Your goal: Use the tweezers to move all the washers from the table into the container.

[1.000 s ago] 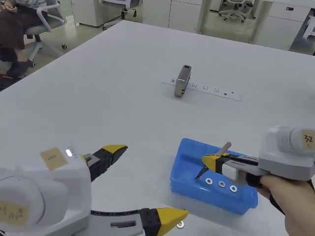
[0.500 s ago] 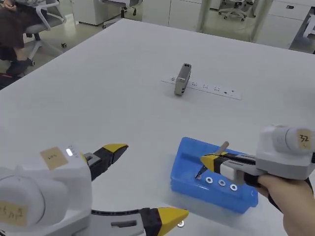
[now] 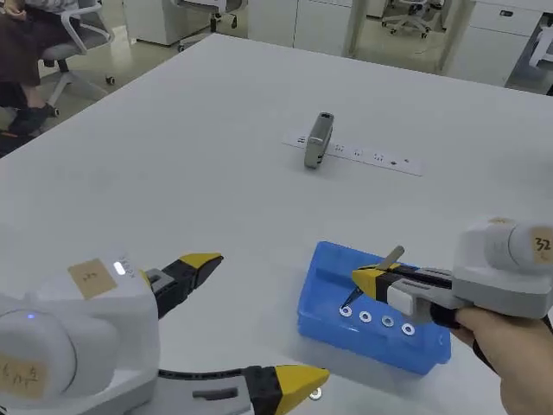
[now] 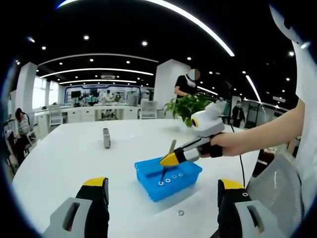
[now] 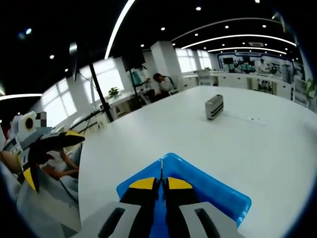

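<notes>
White table (image 3: 173,173), office room behind; items listed from your left.

- Office chairs (image 3: 82,39): on the floor past the table's far-left edge, well apart from the work.
- Left gripper (image 3: 266,318): yours, low at the near left, jaws spread wide with nothing between them.
- Loose washer (image 3: 316,393): flat on the table just beside the tip of the left gripper's nearer jaw. The left gripper view places it on bare surface (image 4: 181,213), in front of the container and apart from it.
- Grey block (image 3: 319,141): upright, mid-table, at the left end of a flat strip (image 3: 367,156), both well beyond the container.
- Container (image 3: 371,350): blue, open-topped, right of centre.
- Washers (image 3: 387,322): four in a row on its floor.
- Tweezers (image 3: 352,301): tips angled down into the container at the leftmost washer of the row; you cannot tell whether they pinch it.
- Right gripper (image 3: 367,278): yours, over the container, jaws closed on the tweezers. Its own view has the yellow tips nearly together with the thin tweezers (image 5: 161,171) running forward between them.
- Left gripper view adds a potted plant (image 4: 190,106) and standing people behind your right hand.

Room: broad bare tabletop lies left of the container and between it and the grey block; the table's far edge runs well behind the strip.
</notes>
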